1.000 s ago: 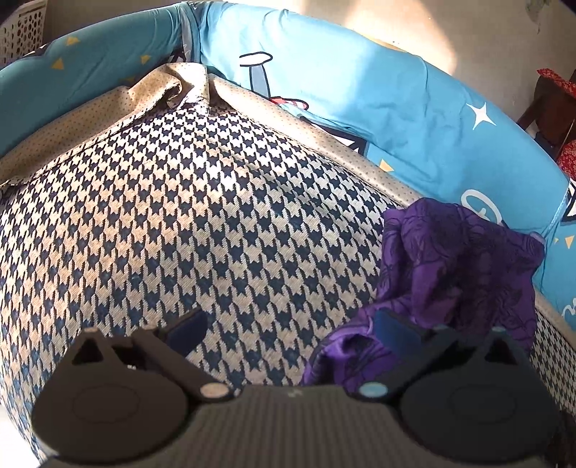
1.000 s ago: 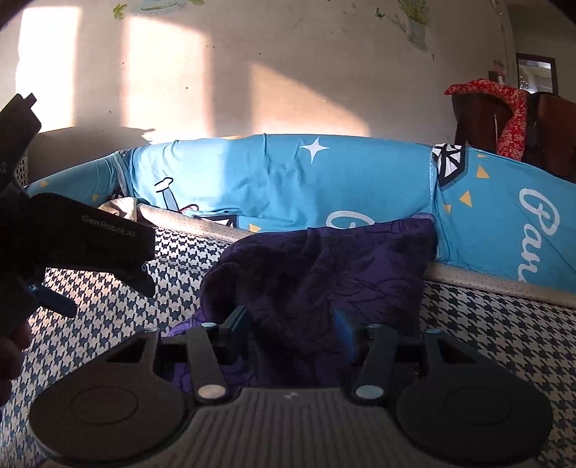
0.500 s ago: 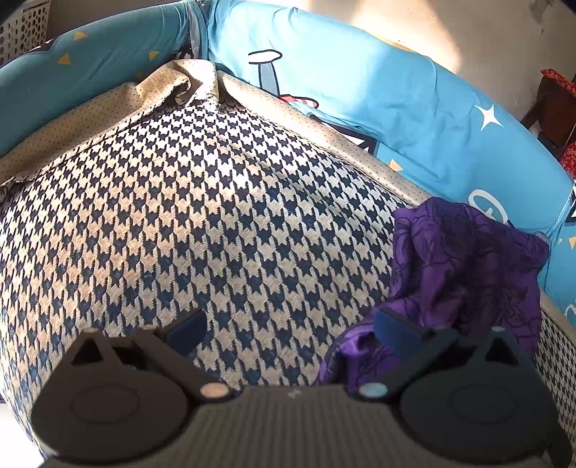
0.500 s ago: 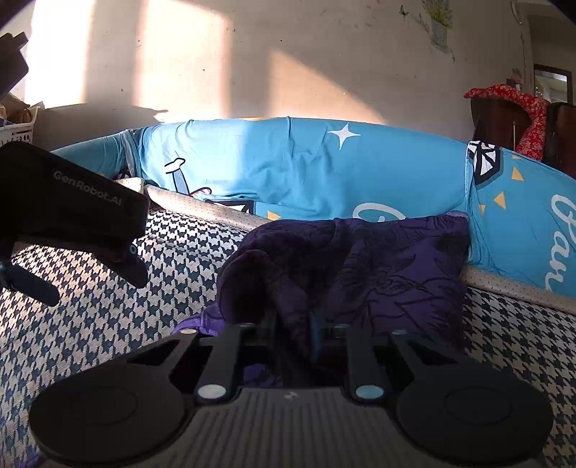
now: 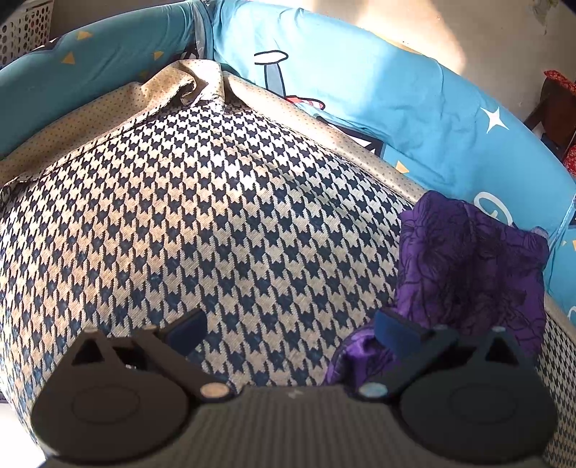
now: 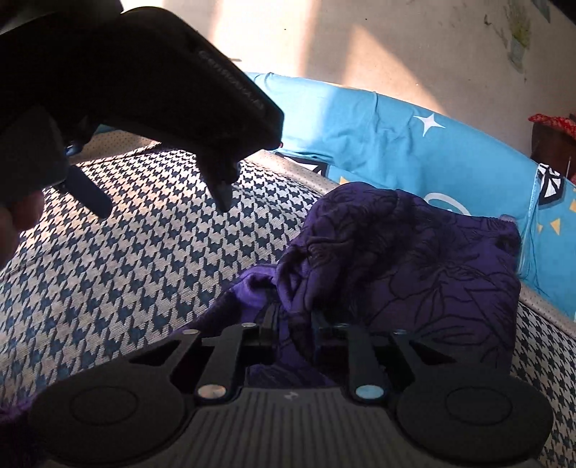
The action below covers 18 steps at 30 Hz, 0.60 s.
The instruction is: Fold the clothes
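A crumpled purple garment (image 6: 414, 259) with a dark line print lies bunched on the houndstooth-covered surface (image 6: 151, 252). My right gripper (image 6: 293, 324) is shut on a fold of its near edge. In the left wrist view the same purple garment (image 5: 471, 266) sits at the right, its edge just behind the right finger. My left gripper (image 5: 288, 329) is open above the houndstooth cover (image 5: 216, 216), holding nothing. In the right wrist view the left gripper (image 6: 158, 201) hangs large and dark at the upper left, fingertips pointing down at the cover.
Blue printed cushions (image 5: 360, 93) ring the far edge of the surface, with a beige dotted border (image 5: 108, 118) in front of them. A sunlit wall (image 6: 396, 46) rises behind. A white perforated basket (image 5: 21, 32) stands far left, and dark wooden furniture with red cloth (image 6: 554, 136) far right.
My right gripper has gone from open around the purple garment to shut on a fold of it. The left gripper has come closer and higher in the right wrist view.
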Each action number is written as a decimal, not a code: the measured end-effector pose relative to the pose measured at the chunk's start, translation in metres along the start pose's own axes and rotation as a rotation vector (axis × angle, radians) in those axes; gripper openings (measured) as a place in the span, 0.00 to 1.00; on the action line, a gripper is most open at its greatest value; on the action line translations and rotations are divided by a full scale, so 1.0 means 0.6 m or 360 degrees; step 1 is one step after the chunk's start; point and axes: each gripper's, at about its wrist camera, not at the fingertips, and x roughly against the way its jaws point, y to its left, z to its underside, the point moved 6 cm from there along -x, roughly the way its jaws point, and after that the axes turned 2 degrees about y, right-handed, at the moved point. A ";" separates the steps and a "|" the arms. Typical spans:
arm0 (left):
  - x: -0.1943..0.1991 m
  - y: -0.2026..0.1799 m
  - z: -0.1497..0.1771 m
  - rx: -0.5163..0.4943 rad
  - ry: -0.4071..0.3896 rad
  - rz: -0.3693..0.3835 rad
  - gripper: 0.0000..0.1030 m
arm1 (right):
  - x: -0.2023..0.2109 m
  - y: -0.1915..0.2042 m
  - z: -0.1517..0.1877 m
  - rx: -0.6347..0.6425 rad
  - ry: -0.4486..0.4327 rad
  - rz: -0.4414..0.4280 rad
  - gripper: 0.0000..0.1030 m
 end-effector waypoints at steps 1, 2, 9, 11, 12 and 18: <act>0.000 0.000 0.000 -0.0002 -0.0001 -0.0002 1.00 | 0.002 0.000 0.000 0.0005 0.0006 -0.0010 0.24; 0.000 0.000 0.000 -0.0003 -0.0002 -0.0004 1.00 | 0.004 -0.001 -0.001 0.0007 0.0012 -0.0014 0.24; -0.003 0.000 0.003 -0.0009 0.0008 -0.0008 1.00 | 0.025 -0.032 -0.026 -0.0140 -0.0083 0.0014 0.24; -0.004 0.000 0.005 -0.0012 0.0011 -0.0010 1.00 | 0.031 -0.043 -0.034 -0.0210 -0.0148 0.0044 0.24; -0.005 0.000 0.005 -0.0014 0.0013 -0.0011 1.00 | 0.029 -0.046 -0.034 -0.0236 -0.0156 0.0047 0.24; -0.007 -0.001 0.007 -0.0017 0.0023 -0.0008 1.00 | 0.032 -0.041 -0.025 -0.0261 -0.0111 0.0005 0.24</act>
